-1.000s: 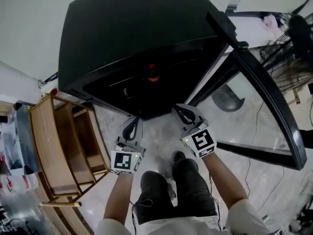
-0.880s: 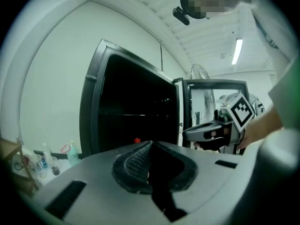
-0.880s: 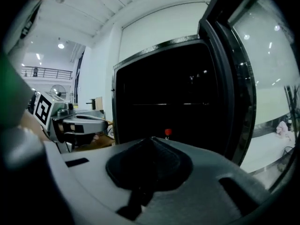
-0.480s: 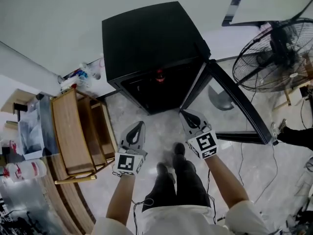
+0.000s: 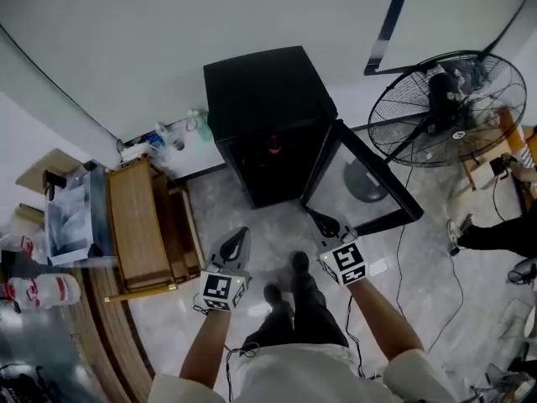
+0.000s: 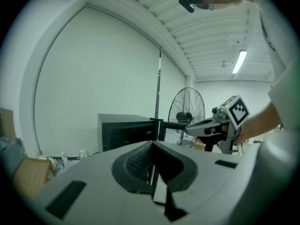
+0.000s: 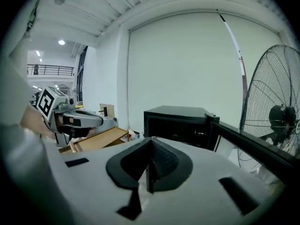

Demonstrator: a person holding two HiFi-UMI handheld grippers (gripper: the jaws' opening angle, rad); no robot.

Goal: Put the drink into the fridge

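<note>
The black box-shaped fridge [image 5: 268,99] stands against the white wall. Its glass-paned door [image 5: 357,183] is swung wide to the person's right, and the dark frame edge juts out over the pale marbled floor [image 5: 268,221]. The cavity mouth is unobstructed. The red-topped drink [image 5: 273,147] sits inside the cavity, small and dim, so its shape cannot be judged.

The left tool [image 5: 241,235] is smooth grey moulded plastic with ribbed dark pads. Its jaws are pressed together with nothing between them. The right tool [image 5: 321,222] is in the same condition. Both hang over bare floor, well apart from the fridge.

A light wooden rack [image 5: 138,225] of flat boards bounds the left side, near the left tool. A round wire-caged fan [image 5: 445,107] stands beyond the door. The floor between the rack and the door edge is open.
</note>
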